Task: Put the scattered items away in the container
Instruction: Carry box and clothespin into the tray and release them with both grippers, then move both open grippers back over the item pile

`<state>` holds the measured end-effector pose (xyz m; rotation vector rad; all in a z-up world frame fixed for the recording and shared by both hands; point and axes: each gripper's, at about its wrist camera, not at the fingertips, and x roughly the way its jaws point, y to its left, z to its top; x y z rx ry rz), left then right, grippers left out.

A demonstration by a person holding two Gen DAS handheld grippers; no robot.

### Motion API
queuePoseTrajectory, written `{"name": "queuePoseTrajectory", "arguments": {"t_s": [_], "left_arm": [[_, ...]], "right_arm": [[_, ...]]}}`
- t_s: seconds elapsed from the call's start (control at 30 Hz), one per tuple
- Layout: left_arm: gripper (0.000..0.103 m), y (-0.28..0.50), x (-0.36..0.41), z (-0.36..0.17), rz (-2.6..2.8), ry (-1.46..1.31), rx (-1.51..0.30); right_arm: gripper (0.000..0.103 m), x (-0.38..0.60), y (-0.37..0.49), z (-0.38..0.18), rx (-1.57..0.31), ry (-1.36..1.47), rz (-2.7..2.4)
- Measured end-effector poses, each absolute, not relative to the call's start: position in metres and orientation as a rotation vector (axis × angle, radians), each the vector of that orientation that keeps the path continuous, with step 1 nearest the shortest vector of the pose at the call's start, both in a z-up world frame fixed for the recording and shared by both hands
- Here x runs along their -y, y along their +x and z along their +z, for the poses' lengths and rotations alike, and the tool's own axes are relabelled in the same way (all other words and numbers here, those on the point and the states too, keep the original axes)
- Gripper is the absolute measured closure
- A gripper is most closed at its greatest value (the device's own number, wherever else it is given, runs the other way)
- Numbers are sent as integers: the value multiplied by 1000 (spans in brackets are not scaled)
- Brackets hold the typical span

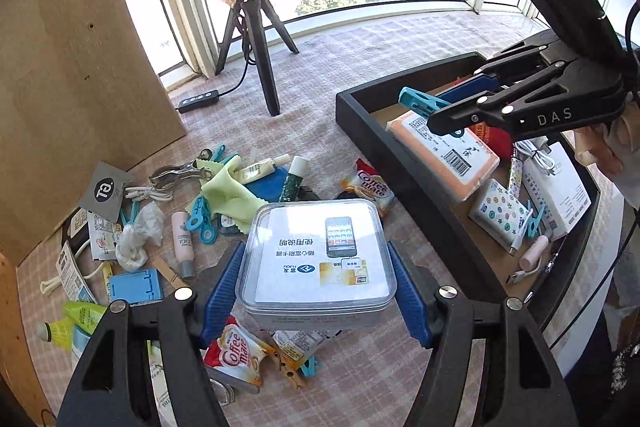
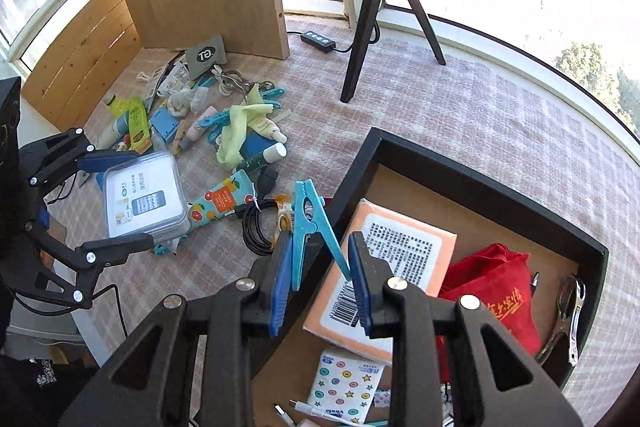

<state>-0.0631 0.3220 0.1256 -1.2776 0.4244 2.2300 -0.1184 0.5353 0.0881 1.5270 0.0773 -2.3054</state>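
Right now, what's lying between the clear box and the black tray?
In the right wrist view, between the clear box and the black tray lie an orange-print pouch and a coiled black cable.

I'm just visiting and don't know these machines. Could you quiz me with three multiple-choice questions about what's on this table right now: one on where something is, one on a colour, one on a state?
1. Where is the orange rectangular packet with a barcode label?
A. Inside the black rectangular tray
B. On the checked cloth beside the tripod
C. On top of the clear box

2. What colour is the plastic clothes peg in the right tool?
A. Red
B. Light blue
C. Yellow

3. What is the state of the clear lidded plastic box at the left tool?
A. Lid off, lying empty
B. Already in the tray
C. Lid on, held between the two blue pads

Answers:
1 A, it lies on the tray's brown floor.
2 B, the peg is light blue against the darker blue pads.
3 C, the lid is on and the pads flank both sides.
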Motion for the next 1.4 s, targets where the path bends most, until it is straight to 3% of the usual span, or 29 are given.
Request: {"name": "queuePoseTrajectory", "arguments": {"t_s": [0.7,0.73,0.8,0.83,1.4], "left_arm": [[35,23,-463,142,1998,-1100,-408],[35,25,-468,141,2000,-1104,-416],[29,29,-473,143,2007,-1098,-420],[29,30,-474,145,2005,-1093,-415],[30,15,-429,146,2139,-1146,-347]], "right_arm": [[75,-699,-45,94,120,1680,-2619],[73,-701,-44,94,111,1682,-2625],[48,-702,-42,93,95,1696,-2642],[47,-702,-41,93,96,1690,-2651],[47,-651,-53,92,28,1619,-2570]]}}
